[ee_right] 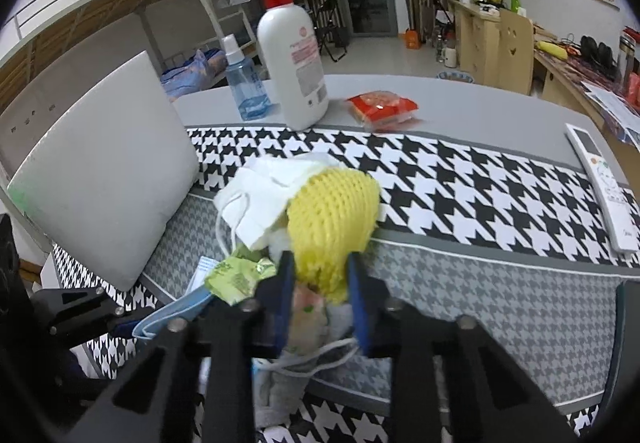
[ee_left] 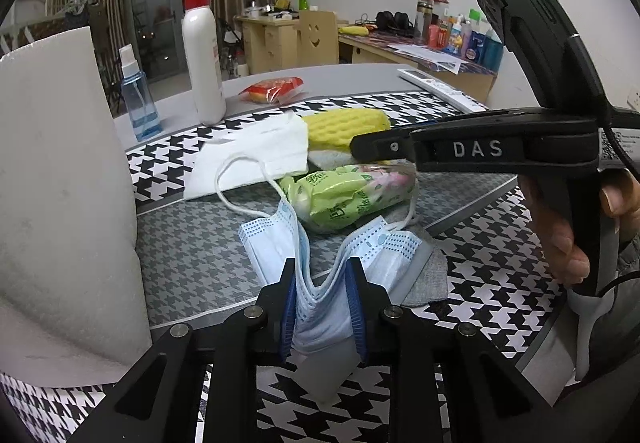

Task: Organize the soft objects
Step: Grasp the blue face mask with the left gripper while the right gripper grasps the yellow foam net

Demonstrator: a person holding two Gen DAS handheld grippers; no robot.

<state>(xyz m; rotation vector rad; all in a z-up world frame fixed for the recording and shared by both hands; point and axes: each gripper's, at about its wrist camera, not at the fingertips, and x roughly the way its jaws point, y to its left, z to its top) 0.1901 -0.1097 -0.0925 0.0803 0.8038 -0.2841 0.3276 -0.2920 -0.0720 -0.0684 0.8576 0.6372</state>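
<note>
- Two risks, left to right: left gripper (ee_left: 322, 297) is clamped on the blue mask (ee_left: 320, 263) at 6 o'clock; its ear loop (ee_left: 236, 191) may snag the pile.
- Right gripper (ee_right: 320, 287) pinches the yellow sponge (ee_right: 334, 211) at centre; compression may let it slip, dragging the green packet (ee_right: 236, 277).

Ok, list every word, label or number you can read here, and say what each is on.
"DAS": raised letters on the right gripper, seen from the left wrist view.
Green tissue pack: printed characters, too distorted to read.
White pump bottle: pink label, too small and blurred.
Blue spray bottle: label unreadable.
Remote control: markings too small.
Red packet: blurred.
</note>
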